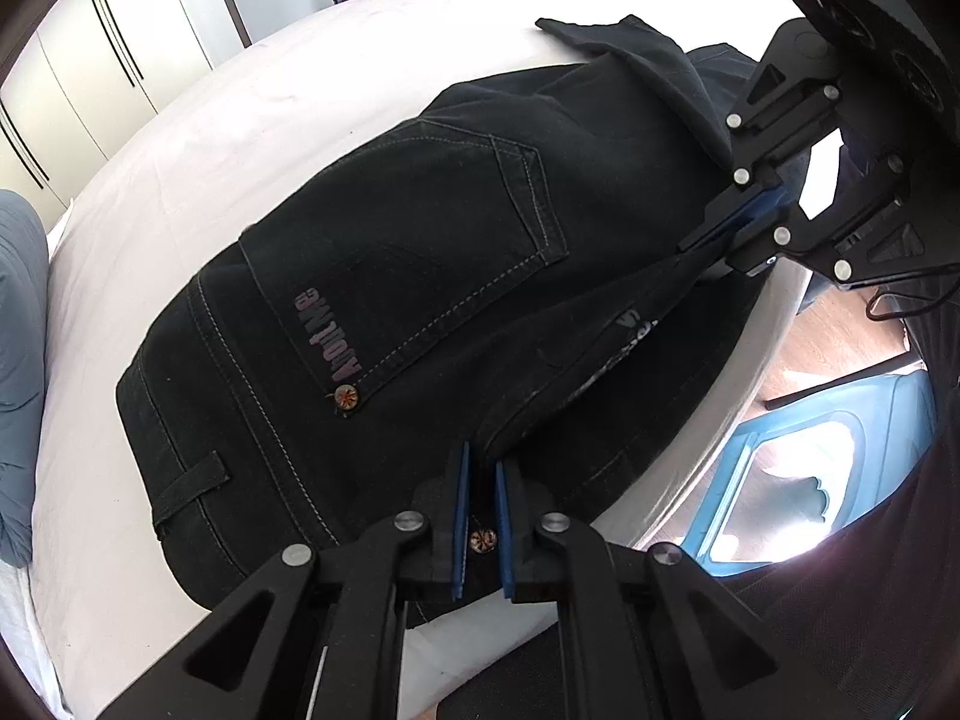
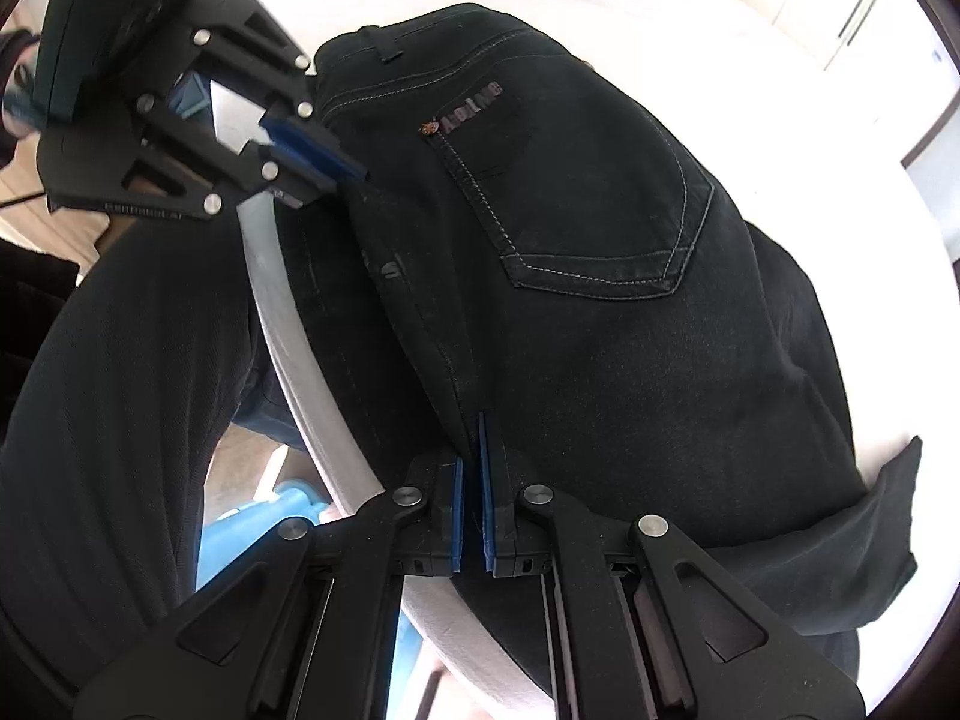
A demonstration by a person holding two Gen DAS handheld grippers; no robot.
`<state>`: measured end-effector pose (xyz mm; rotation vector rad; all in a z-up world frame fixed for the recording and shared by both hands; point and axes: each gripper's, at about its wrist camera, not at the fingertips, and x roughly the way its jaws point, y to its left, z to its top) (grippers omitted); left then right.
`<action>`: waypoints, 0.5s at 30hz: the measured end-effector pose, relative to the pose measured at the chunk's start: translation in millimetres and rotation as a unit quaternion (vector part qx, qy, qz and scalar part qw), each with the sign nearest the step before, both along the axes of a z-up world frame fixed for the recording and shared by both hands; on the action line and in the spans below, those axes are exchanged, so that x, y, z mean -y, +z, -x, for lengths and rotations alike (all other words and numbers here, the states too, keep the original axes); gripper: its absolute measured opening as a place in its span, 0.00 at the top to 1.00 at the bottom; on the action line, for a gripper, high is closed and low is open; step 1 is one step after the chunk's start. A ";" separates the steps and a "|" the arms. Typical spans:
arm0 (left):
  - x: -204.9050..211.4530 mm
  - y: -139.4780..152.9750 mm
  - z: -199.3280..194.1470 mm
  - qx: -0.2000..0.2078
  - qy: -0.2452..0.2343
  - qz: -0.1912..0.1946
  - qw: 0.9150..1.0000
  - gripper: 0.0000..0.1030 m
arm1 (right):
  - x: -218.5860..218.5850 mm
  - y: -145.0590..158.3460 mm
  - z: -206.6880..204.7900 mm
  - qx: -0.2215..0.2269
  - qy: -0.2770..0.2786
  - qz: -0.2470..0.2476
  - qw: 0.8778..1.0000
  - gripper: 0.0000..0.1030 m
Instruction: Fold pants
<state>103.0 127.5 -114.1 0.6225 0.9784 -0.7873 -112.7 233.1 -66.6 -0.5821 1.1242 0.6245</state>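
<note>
While both the left gripper [image 1: 480, 516] and right gripper [image 2: 471, 504] pinch the pants [image 1: 372, 276], their near edge spans between them along the bed [image 1: 120, 276] edge

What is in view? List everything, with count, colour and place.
pants: one, black, on the bed, back pocket up, near edge pinched by both grippers
bed: one, white sheet, under the pants
pillow: one, grey-blue, at the bed's far end
wardrobe: one, cream, beyond the bed
bin: one, light blue, on the floor beside the bed
left gripper: black with blue pads, shut on the pants
right gripper: same, shut on the pants
</note>
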 end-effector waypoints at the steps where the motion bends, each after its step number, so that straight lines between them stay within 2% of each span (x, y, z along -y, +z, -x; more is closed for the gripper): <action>1: -2.3 1.2 0.0 0.003 -0.002 0.000 1.000 0.92 | -4.4 -0.2 2.0 0.006 0.004 0.004 1.000 0.96; 4: -9.5 3.6 1.2 0.005 -0.006 0.006 1.000 0.92 | -9.9 5.7 11.1 0.028 0.022 0.018 0.999 0.96; 8: -20.8 3.6 7.2 0.003 -0.003 0.012 1.000 0.92 | -13.7 6.0 19.0 0.029 0.026 0.019 0.999 0.96; 11: -18.2 -8.7 9.2 0.000 0.000 0.011 1.000 0.91 | -8.5 -2.1 14.6 0.019 0.026 0.024 0.999 0.96; 15: -21.0 -12.1 6.2 0.003 0.003 0.016 1.000 0.85 | -6.0 -13.0 14.7 0.016 0.024 0.032 0.999 0.96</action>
